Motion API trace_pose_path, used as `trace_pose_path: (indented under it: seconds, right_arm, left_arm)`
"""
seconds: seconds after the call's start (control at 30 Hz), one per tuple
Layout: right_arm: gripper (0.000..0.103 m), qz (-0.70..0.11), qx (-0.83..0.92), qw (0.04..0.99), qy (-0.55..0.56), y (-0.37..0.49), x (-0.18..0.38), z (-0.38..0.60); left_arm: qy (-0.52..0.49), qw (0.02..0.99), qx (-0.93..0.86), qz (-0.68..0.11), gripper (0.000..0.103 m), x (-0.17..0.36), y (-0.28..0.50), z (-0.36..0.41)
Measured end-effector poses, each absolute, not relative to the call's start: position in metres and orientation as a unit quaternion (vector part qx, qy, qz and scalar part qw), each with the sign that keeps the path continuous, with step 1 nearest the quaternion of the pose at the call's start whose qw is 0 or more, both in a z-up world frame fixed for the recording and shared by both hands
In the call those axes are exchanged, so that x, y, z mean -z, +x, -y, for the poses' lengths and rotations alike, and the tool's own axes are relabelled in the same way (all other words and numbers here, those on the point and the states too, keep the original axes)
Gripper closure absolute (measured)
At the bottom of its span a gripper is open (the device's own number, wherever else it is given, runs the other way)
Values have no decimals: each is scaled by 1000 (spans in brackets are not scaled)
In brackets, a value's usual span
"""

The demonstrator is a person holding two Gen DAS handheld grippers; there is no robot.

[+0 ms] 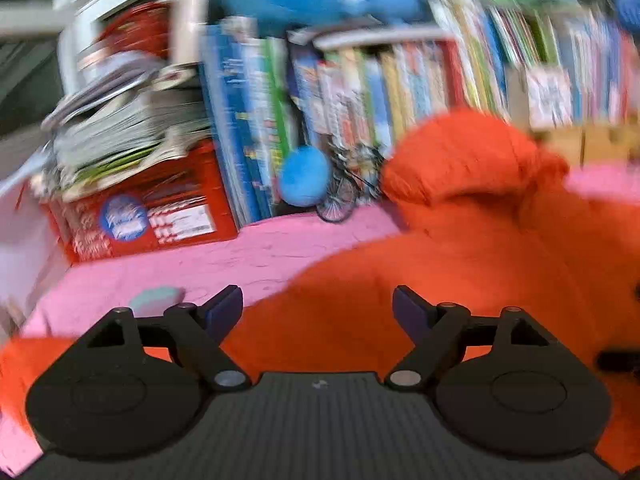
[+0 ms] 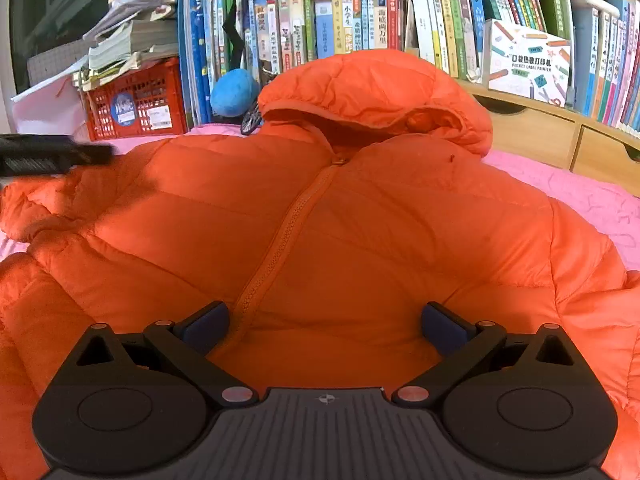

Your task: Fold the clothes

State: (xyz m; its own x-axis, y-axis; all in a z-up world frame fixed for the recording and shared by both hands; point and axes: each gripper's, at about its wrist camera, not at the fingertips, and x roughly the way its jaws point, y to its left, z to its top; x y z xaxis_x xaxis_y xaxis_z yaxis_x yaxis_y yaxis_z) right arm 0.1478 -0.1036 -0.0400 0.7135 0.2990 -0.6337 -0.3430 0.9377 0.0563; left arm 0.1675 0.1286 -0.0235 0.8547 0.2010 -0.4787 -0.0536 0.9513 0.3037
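Note:
An orange hooded puffer jacket [image 2: 360, 220] lies front up and zipped on a pink bedspread [image 2: 592, 196], its hood [image 2: 376, 88] toward the bookshelf. My right gripper [image 2: 325, 326] is open and empty, low over the jacket's lower front by the zipper. My left gripper [image 1: 318, 308] is open and empty over the jacket's left side [image 1: 400, 288]; that view is motion-blurred. The left gripper also shows as a dark blurred shape at the left edge of the right wrist view [image 2: 48, 156], above the left sleeve [image 2: 36, 208].
A bookshelf of upright books [image 2: 360, 20] runs behind the bed. A red crate [image 2: 136, 104] with a paper stack stands at the back left. A blue plush ball [image 2: 234, 92] and small toy bicycle [image 1: 340, 192] sit by the hood. Wooden drawers [image 2: 540, 136] stand right.

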Motion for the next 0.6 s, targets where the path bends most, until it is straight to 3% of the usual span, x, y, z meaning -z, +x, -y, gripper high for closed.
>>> trace_pose_path:
  seconds: [0.07, 0.2, 0.37, 0.5, 0.6]
  right_arm:
    - [0, -336, -175, 925, -29, 148, 40, 105]
    - [0, -336, -183, 924, -18, 149, 40, 108]
    - [0, -336, -186, 923, -13, 149, 40, 110]
    - [0, -335, -187, 923, -6, 149, 40, 112]
    - [0, -335, -186, 924, -5, 149, 39, 112]
  left_arm:
    - [165, 936, -108, -292, 20, 41, 181, -142]
    - [129, 931, -155, -304, 0, 54, 184, -192]
    - [150, 915, -223, -300, 0, 50, 181, -196]
    - [127, 918, -225, -302, 14, 38, 177, -188]
    - [99, 935, -184, -285, 15, 20, 177, -174]
